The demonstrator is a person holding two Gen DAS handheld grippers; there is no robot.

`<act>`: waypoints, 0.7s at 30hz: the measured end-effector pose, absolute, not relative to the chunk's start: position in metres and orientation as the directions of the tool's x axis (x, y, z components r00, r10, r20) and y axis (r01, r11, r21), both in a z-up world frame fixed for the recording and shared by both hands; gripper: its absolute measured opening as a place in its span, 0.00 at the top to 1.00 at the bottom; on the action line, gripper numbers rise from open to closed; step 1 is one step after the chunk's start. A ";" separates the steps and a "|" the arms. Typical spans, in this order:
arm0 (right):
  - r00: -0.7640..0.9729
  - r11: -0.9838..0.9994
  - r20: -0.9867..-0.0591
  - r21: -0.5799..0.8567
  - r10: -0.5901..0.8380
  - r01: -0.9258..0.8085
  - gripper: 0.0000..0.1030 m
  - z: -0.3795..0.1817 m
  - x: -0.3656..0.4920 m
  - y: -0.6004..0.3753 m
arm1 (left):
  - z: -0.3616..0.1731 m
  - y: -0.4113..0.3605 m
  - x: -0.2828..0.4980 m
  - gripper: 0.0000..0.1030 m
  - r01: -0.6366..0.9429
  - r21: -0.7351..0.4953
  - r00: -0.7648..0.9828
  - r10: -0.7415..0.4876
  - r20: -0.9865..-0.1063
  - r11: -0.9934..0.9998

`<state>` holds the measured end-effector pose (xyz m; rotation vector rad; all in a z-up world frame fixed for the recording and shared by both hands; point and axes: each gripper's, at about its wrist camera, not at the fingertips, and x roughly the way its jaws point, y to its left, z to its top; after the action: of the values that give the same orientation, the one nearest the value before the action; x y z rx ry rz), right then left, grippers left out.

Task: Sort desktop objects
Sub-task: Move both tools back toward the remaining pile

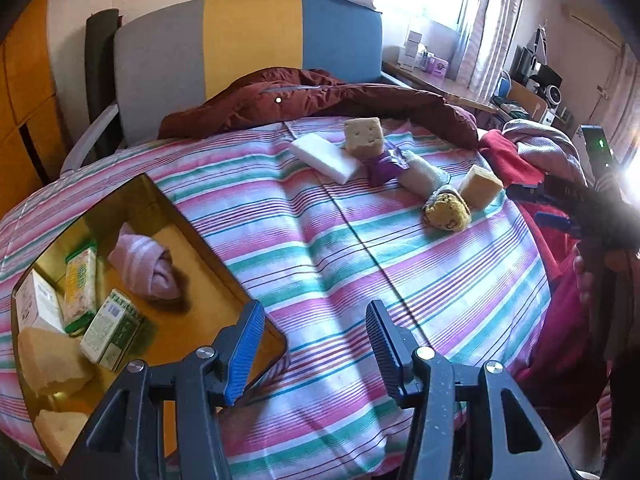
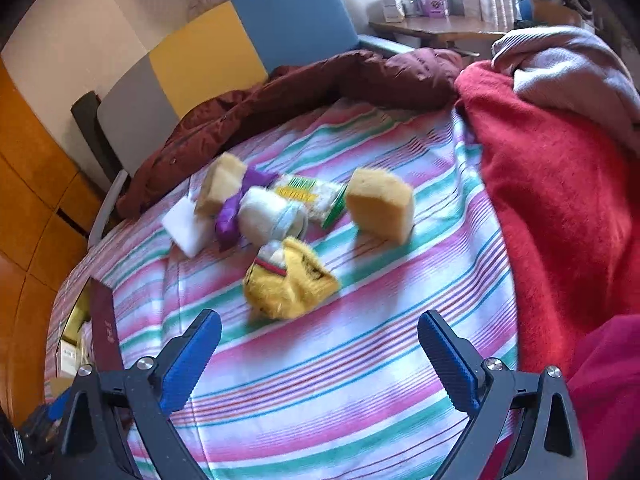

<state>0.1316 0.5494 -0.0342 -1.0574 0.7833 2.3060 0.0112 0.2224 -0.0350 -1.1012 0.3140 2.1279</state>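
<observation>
- While both grippers hang over it, the striped bedspread (image 1: 360, 248) carries everything, with a maroon jacket (image 1: 304, 96) along its far edge and a red blanket (image 2: 552, 184) on the right.
- Gold-lined box (image 1: 192, 236), near left, holds a rolled pink sock (image 1: 144, 264), two green-and-white cartons (image 1: 114, 330), a white carton and sponge pieces.
- Far pile: white foam block (image 1: 326, 158), tan sponge (image 1: 363, 136) leaning on it, purple wrapper (image 1: 384, 164), white rolled cloth (image 1: 424, 174), yellow sponge (image 2: 380, 204), yellow fuzzy sock (image 2: 292, 284) nearest.
- Right gripper (image 2: 320, 344) gapes wide, holding nothing.
- Left gripper (image 1: 316, 328) is partly open and empty.
</observation>
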 end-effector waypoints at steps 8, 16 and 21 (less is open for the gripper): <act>-0.564 -0.677 -0.786 0.272 0.254 -0.684 0.02 -0.025 0.122 0.586 | -0.036 0.250 0.013 0.48 -0.725 -0.111 -0.348 0.500 -0.793 -0.680; -0.556 -0.651 -0.786 0.276 0.271 -0.707 0.02 -0.042 0.099 0.619 | -0.046 0.268 0.011 0.48 -0.737 -0.126 -0.306 0.495 -0.813 -0.664; -0.532 -0.621 -0.807 0.285 0.255 -0.730 0.04 -0.064 0.086 0.639 | -0.051 0.285 0.005 0.48 -0.743 -0.138 -0.287 0.498 -0.818 -0.655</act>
<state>0.0860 0.6394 -0.0635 -1.0026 0.8330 2.1669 0.0054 0.2846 -0.0507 -1.1420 0.3457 2.0066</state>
